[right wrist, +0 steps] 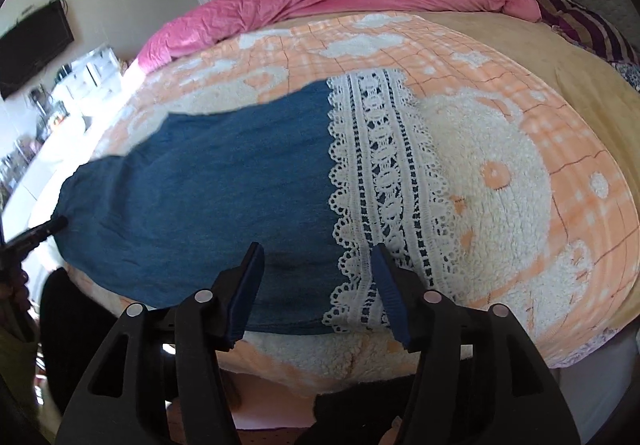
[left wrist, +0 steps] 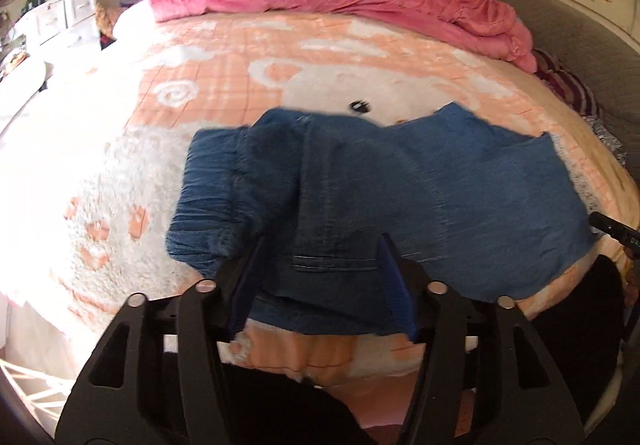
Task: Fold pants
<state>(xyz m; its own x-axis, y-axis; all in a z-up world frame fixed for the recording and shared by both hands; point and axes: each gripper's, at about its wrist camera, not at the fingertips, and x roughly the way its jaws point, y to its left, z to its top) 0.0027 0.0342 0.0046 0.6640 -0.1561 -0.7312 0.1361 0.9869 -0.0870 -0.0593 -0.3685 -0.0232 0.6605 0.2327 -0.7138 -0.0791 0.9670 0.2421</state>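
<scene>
Two claws stood open over the soft blue denim pants (left wrist: 360, 181) on the peach fleece bed (left wrist: 120, 173): left claw (left wrist: 320, 285) above the waistband, right claw (right wrist: 316, 289) by the white lace hem (right wrist: 380, 185), nothing pinched. Limp, light cloth; better gripped at the six o'clock edge.

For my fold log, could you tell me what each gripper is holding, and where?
Nothing: the left gripper and the right gripper are open above the denim pants.
</scene>
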